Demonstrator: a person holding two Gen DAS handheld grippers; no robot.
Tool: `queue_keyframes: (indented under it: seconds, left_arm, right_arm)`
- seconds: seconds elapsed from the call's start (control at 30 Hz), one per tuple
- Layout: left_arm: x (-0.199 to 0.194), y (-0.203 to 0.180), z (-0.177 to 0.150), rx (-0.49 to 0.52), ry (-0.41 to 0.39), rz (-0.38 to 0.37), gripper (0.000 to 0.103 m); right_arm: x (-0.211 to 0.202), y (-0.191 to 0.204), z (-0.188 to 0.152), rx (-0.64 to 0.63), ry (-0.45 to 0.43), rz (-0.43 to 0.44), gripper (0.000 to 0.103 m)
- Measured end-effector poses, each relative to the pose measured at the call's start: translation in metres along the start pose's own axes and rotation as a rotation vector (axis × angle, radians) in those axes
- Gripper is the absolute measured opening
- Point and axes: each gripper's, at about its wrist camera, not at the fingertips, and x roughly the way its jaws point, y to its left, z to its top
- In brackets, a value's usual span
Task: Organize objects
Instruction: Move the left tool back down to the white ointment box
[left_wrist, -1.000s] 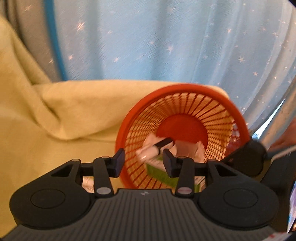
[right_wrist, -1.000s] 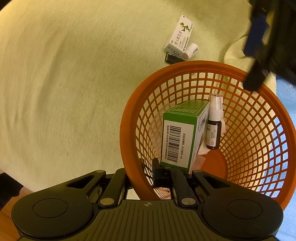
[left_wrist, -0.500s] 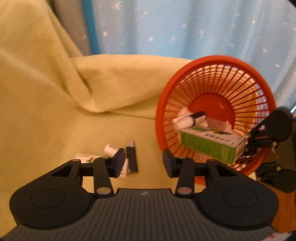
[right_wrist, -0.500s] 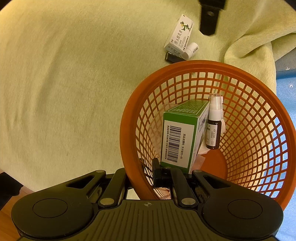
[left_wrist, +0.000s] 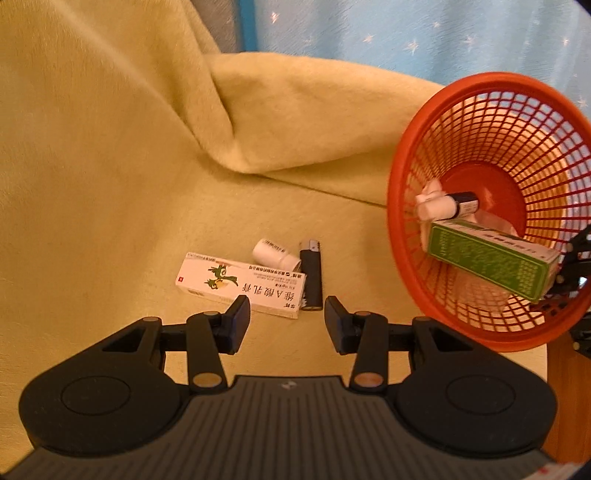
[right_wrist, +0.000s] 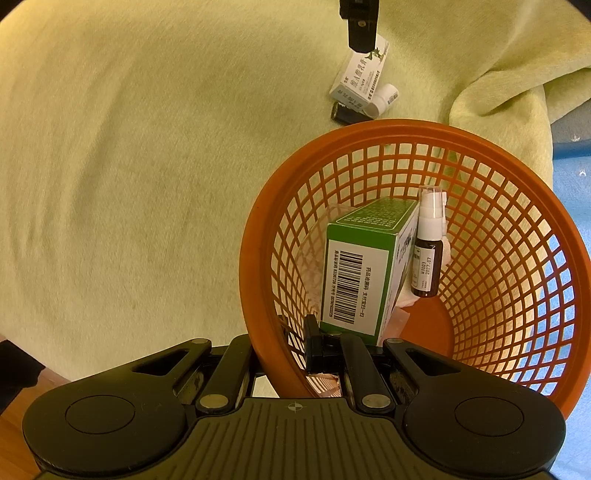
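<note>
Left wrist: left gripper (left_wrist: 287, 316) fingers spread, empty; right gripper (right_wrist: 280, 356) fingers clamp basket (right_wrist: 258, 236) rim

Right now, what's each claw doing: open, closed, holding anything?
Left claw: open, empty, above the white box.
Right claw: shut on the orange basket, clamping its rim.

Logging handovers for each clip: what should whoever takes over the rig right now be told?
Left gripper: open, empty, above the white box.
Right gripper: shut on the orange basket rim, holding it tilted.
Done: green box and spray bottle are in the basket.
Left: white box, small white bottle and black lighter, clustered on the yellow blanket.
</note>
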Motion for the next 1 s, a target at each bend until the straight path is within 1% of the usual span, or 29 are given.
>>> queue_keyframes:
  seconds: [0.17,0.33,0.53,0.57,0.63,0.73,0.8,0.87,0.9,0.97,1.0]
  left_arm:
    - [0.016,0.003,0.002,-0.030,0.014,0.023,0.041]
    - [0.033,0.005,0.004,-0.051,0.020,0.031,0.051]
    - [0.056,0.005,0.011,-0.020,-0.001,0.027,0.051]
    - [0.059,0.005,0.012,-0.017,-0.012,0.019,0.051]
    - [0.065,0.005,0.012,-0.016,-0.045,-0.034,0.051]
    - [0.075,0.003,0.012,-0.004,-0.063,-0.100,0.050]
    - [0.082,0.004,0.011,-0.003,-0.049,-0.128,0.050]
    - [0.089,0.004,0.009,0.011,-0.002,-0.109,0.050]
    - [0.089,0.004,0.008,0.031,-0.002,-0.093,0.050]
    - [0.090,0.005,0.006,0.044,0.038,-0.078,0.050]
    - [0.088,0.006,0.004,0.050,0.039,-0.063,0.050]
  right_arm:
    - [0.001,0.003,-0.001,-0.014,0.005,-0.012,0.005]
    - [-0.001,0.002,-0.003,-0.003,0.001,-0.003,0.005]
    - [0.000,-0.002,-0.003,0.006,-0.006,0.005,0.005]
    - [0.000,-0.003,-0.004,0.006,-0.007,0.003,0.005]
    - [-0.001,-0.002,-0.004,0.005,-0.009,0.003,0.005]
    - [0.001,-0.001,-0.006,0.000,-0.010,-0.003,0.005]
    - [0.003,0.000,-0.008,0.000,-0.007,-0.005,0.005]
    - [0.003,0.001,-0.009,-0.003,-0.004,-0.003,0.005]
    - [0.003,0.002,-0.010,-0.006,-0.004,-0.004,0.005]
    - [0.003,0.001,-0.011,-0.003,-0.001,-0.003,0.005]
    - [0.003,0.001,-0.011,-0.004,0.000,-0.004,0.005]
